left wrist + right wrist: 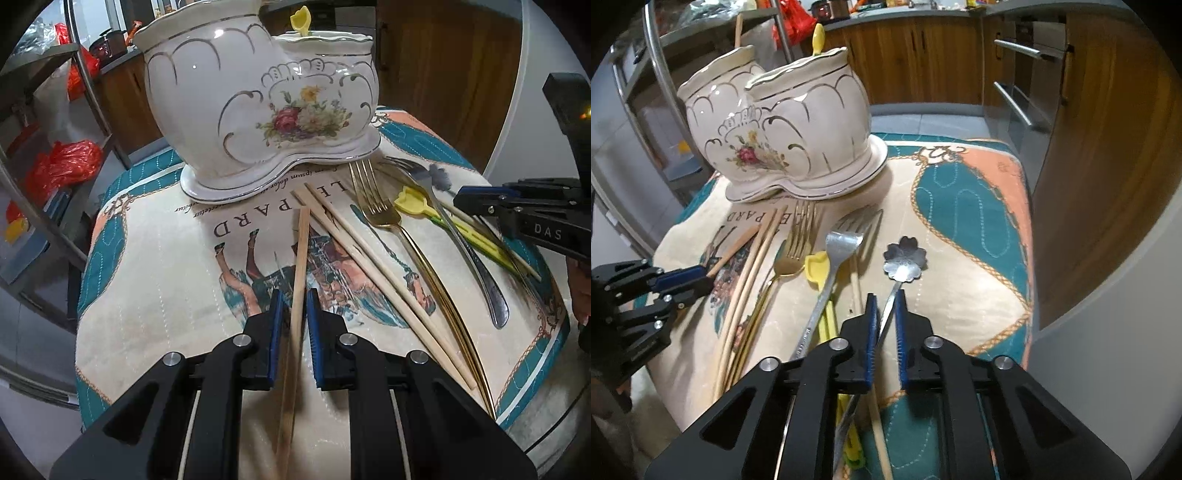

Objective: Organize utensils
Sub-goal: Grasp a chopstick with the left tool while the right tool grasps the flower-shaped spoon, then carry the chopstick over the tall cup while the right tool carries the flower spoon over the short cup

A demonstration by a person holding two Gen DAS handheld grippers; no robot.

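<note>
A white floral ceramic holder (258,103) with two compartments stands at the far end of the mat; a yellow utensil tip (300,20) sticks out of one. My left gripper (294,297) is shut on a single wooden chopstick (301,254) pointing toward the holder. My right gripper (885,299) is closed around the handle of a flower-shaped silver spoon (905,260). On the mat lie a chopstick pair (369,266), a gold fork (376,206), a silver fork (846,240) and a yellow spoon (412,203). The holder also shows in the right wrist view (783,122).
The utensils lie on a patterned quilted mat (155,266) over a small table. A metal rack with red bags (66,162) stands to the left. Wooden cabinets and drawers (1052,110) stand behind and to the right.
</note>
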